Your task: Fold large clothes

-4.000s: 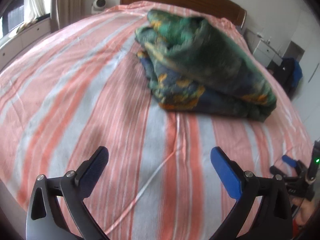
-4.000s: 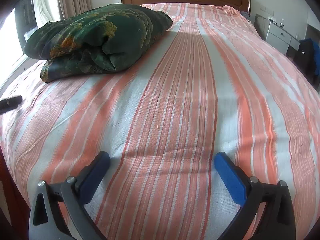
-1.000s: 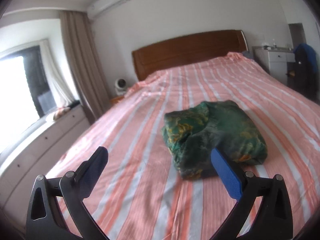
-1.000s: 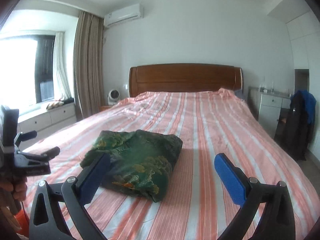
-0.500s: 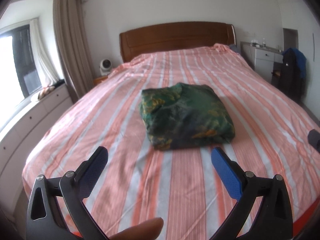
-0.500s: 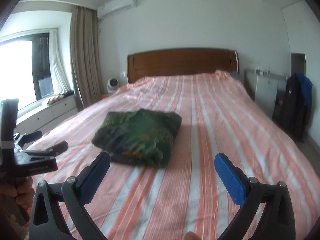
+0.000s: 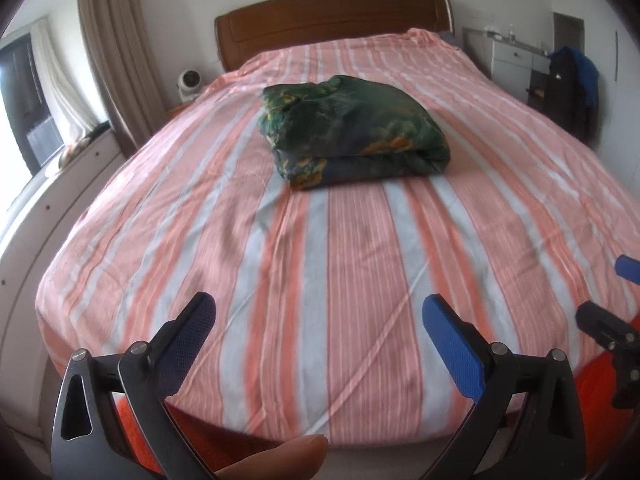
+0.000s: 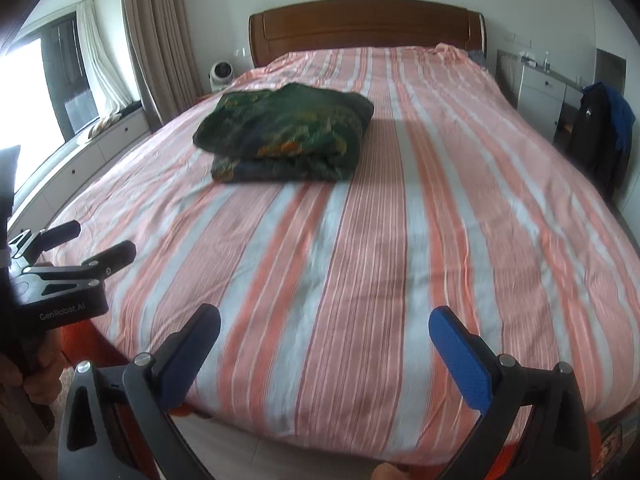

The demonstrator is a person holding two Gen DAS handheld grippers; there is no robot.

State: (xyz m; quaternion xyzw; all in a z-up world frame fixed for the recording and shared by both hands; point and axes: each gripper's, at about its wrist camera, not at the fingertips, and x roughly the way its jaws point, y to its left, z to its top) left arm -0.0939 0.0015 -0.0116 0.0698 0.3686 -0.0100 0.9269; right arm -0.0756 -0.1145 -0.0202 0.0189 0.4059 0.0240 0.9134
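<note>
So, from the left wrist view, the left gripper (image 7: 316, 320) is spread wide with nothing between its blue pads, hanging over the foot end of the bed (image 7: 360, 264). The green patterned garment (image 7: 352, 130) sits further up the striped sheet, well apart from the gripper, already stacked into a chunky rectangle with a few layers showing at its near edge. At the right edge you can catch a bit of the right gripper (image 7: 618, 300), also nowhere near the cloth. A white fan (image 7: 188, 82) sits by the wooden headboard (image 7: 332, 16).

Over in the right wrist view, the right gripper (image 8: 324, 328) is just as wide open and empty, again over the foot of the bed. The garment (image 8: 284, 136) lies up and to the left of centre on the sheet. The left gripper (image 8: 76, 248) shows at the left edge with its fingers parted, holding nothing.

My read: the folding looks basically done and both tools are backed off. If anything's left, it'd be going back in to square up that slightly lumpy near edge, which means reaching well forward and pinching just the top layers.
</note>
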